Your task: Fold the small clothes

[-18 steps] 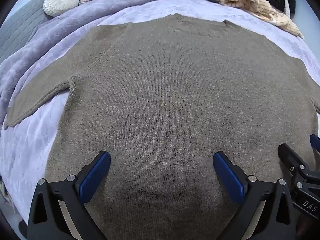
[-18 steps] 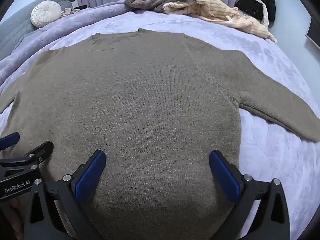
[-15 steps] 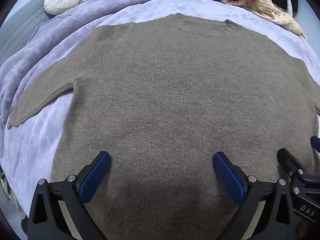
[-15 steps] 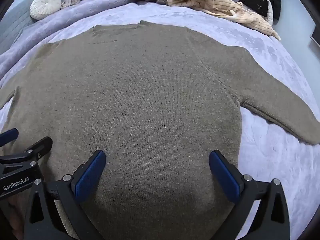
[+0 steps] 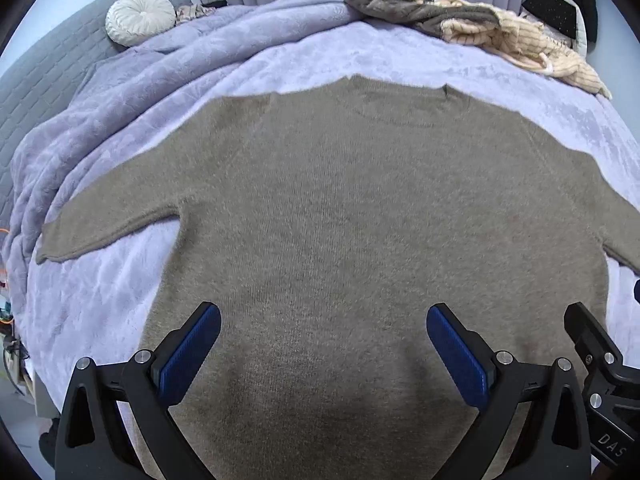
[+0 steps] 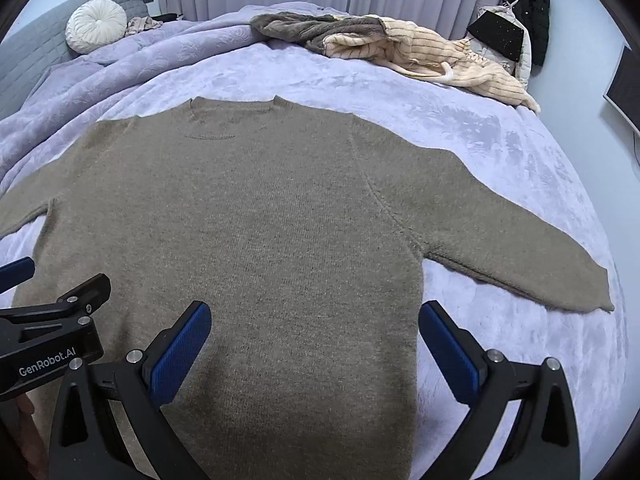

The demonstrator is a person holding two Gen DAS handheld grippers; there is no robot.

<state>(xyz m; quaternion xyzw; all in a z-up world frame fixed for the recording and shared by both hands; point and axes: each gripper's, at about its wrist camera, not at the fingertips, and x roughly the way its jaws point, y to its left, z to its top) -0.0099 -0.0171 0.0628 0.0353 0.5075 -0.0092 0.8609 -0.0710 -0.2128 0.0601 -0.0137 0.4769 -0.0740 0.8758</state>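
An olive-brown knit sweater (image 5: pixel 360 220) lies flat on the lilac bed, neck away from me and both sleeves spread out; it also shows in the right wrist view (image 6: pixel 248 216). My left gripper (image 5: pixel 323 336) is open and empty, held above the sweater's lower body. My right gripper (image 6: pixel 314 332) is open and empty, above the lower body just to the right. The left sleeve (image 5: pixel 108 220) points left and the right sleeve (image 6: pixel 520 248) points right. The sweater's bottom hem is hidden below both views.
A pile of brown and cream clothes (image 6: pixel 392 48) lies at the far side of the bed (image 6: pixel 520 152). A rumpled lilac blanket (image 5: pixel 120 92) and a round white cushion (image 5: pixel 140 18) sit at the far left. Dark garments (image 6: pixel 524 4) hang at the far right.
Both grippers have drawn back and up from the sweater, so more of the bed and both sleeves show. Both stay open. The sweater has not moved.
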